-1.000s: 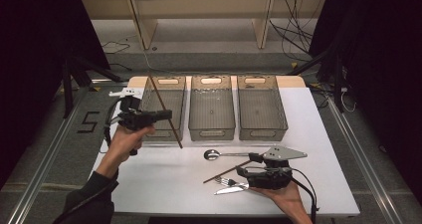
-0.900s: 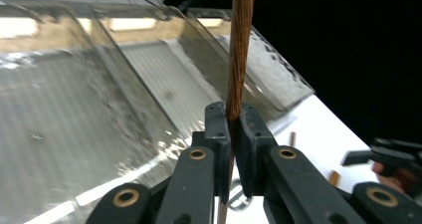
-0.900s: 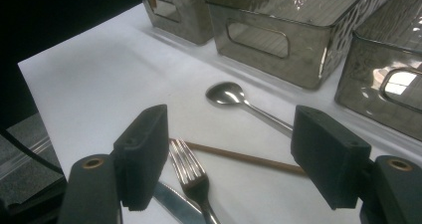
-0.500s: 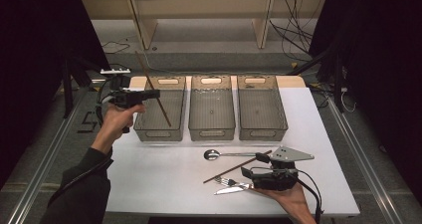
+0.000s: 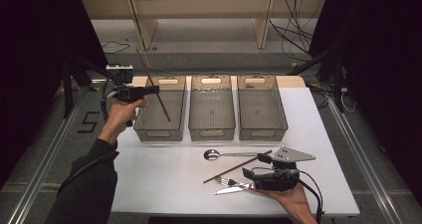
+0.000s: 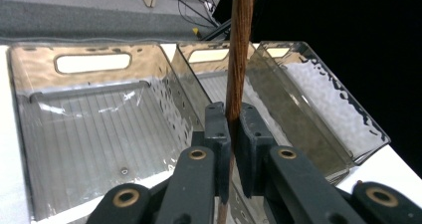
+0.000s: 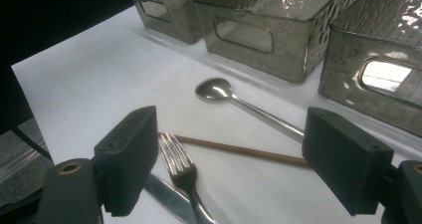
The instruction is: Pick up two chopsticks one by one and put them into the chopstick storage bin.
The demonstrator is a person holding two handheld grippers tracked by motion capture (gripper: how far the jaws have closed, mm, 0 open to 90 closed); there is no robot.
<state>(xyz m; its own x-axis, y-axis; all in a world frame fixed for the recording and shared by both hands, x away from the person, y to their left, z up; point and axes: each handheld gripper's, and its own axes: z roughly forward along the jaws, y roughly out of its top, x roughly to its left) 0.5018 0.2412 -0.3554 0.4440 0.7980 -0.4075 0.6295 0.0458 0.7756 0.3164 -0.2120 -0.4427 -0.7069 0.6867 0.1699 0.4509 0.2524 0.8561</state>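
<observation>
the desk (image 5: 164,184) is a big flat white slab, matte, sitting on grey floor with a taped "5" (image 5: 87,124) beside its left edge, the only writing i can read anywhere. across the far half sit three smoky see-through plastic bins side by side, boxy, with slot handles cut in the ends: left bin (image 5: 160,109), middle bin (image 5: 211,107), right bin (image 5: 261,107). close up from the left tongs' camera the plastic looks rippled on the walls and ribbed on the floor, which you can't make out from above.

the left tongs (image 5: 152,90) are clenched on a dark brown wooden chopstick (image 5: 154,87), round and thin, held tilted over the left bin's near-left corner. the left gripper view has the stick running up between the black pads (image 6: 217,129), grain visible.

the right tongs (image 5: 256,165) sit low near the front right of the desk, jaws just been opening, wide apart, nothing pinched. between and beyond them: a second chopstick (image 7: 239,149) lying flat, a shiny steel spoon (image 7: 219,90) with a long handle, a fork (image 7: 176,159) and a knife (image 7: 166,194) overlapping. the right gripper view shows the fork tines clearly.
</observation>
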